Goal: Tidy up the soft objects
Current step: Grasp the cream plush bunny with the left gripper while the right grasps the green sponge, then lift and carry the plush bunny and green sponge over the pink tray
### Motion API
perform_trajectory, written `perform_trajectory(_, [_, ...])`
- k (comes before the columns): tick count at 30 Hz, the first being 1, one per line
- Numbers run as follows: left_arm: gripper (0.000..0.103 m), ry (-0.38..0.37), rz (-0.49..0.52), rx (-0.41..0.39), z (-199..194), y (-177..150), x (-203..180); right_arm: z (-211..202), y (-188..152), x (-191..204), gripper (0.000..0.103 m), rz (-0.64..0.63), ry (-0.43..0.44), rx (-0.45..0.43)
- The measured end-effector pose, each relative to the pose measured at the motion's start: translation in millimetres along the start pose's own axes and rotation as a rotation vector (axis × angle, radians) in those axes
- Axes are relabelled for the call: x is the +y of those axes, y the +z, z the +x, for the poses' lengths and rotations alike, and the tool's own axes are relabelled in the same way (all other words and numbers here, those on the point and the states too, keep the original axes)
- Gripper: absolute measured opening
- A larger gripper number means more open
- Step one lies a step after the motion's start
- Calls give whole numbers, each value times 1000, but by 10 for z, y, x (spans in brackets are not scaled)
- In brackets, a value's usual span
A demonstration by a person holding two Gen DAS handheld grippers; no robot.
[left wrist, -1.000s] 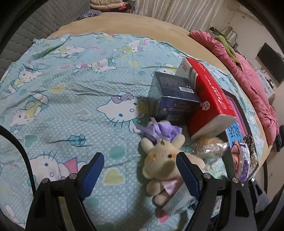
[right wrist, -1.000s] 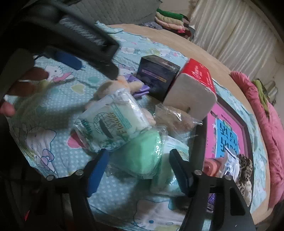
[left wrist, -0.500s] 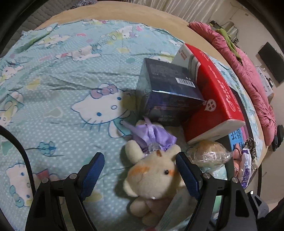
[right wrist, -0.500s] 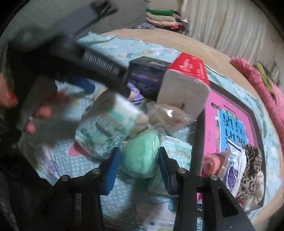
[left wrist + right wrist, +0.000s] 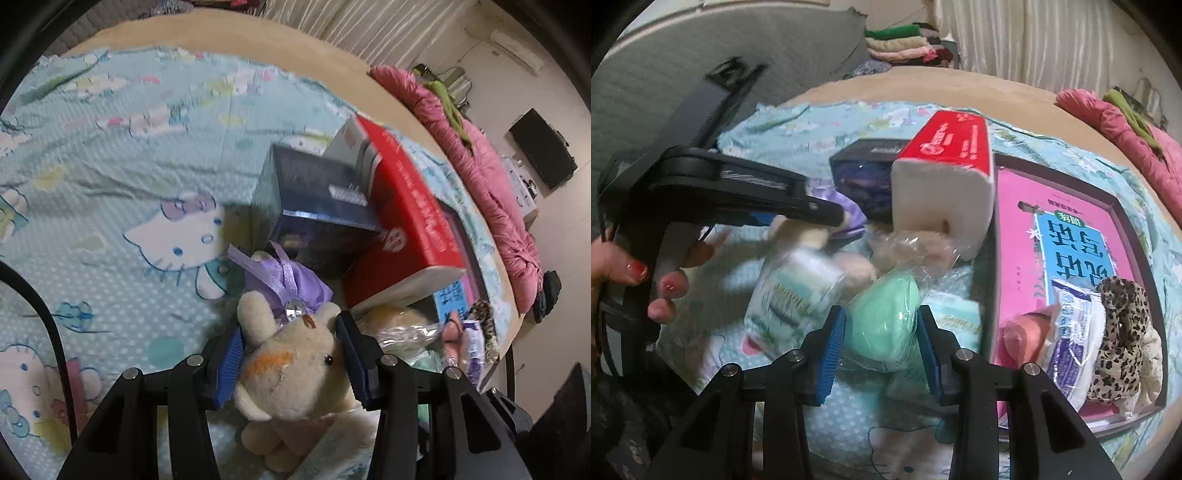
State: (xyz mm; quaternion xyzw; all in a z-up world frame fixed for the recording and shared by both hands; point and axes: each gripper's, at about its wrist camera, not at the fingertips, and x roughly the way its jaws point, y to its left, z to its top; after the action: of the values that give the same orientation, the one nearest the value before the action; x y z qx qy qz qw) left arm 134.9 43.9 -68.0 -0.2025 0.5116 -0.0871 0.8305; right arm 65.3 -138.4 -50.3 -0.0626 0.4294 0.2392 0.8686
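Two grippers in play over a bed with a light blue cartoon-cat sheet [image 5: 122, 155]; left gripper [image 5: 290, 352] has its jaws closing round the head of a cream plush toy [image 5: 295, 373], blue pads touching both sides of the head; plush lies on the sheet, lower middle of the left wrist view, with a purple ribbon pouch [image 5: 284, 280] just behind its ears; right gripper [image 5: 881, 343] has narrowed jaws, blue pads pressed on either side of a mint-green soft lump in clear wrap [image 5: 886, 325]; that lump sits in the pile of soft items near the sheet's front edge, between a pale printed tissue pack [image 5: 792, 291] on its left and another pale pack [image 5: 955, 314] on its right; crinkled clear bag with something beige inside [image 5: 916, 247] just behind it; dark navy box [image 5: 314, 206] and red tissue pack [image 5: 410, 221] stand touching, behind the plush; pink book [image 5: 1034, 258] lies right of the red pack, carrying a white sachet [image 5: 1075, 332], a leopard-print soft item [image 5: 1123, 325] and a pink piece [image 5: 1023, 336]; person's hand [image 5: 646, 284] with red nails grips the left tool's handle in the right wrist view; pink quilt [image 5: 491, 192] bunched along the far bed edge; folded clothes [image 5: 905, 44] stacked far back.
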Motion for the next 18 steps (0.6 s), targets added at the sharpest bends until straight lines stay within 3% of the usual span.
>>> perform_trajectory(18, [50, 41, 64, -113, -715, -153, -277, -392, 79, -188, 40, 108, 20, -149])
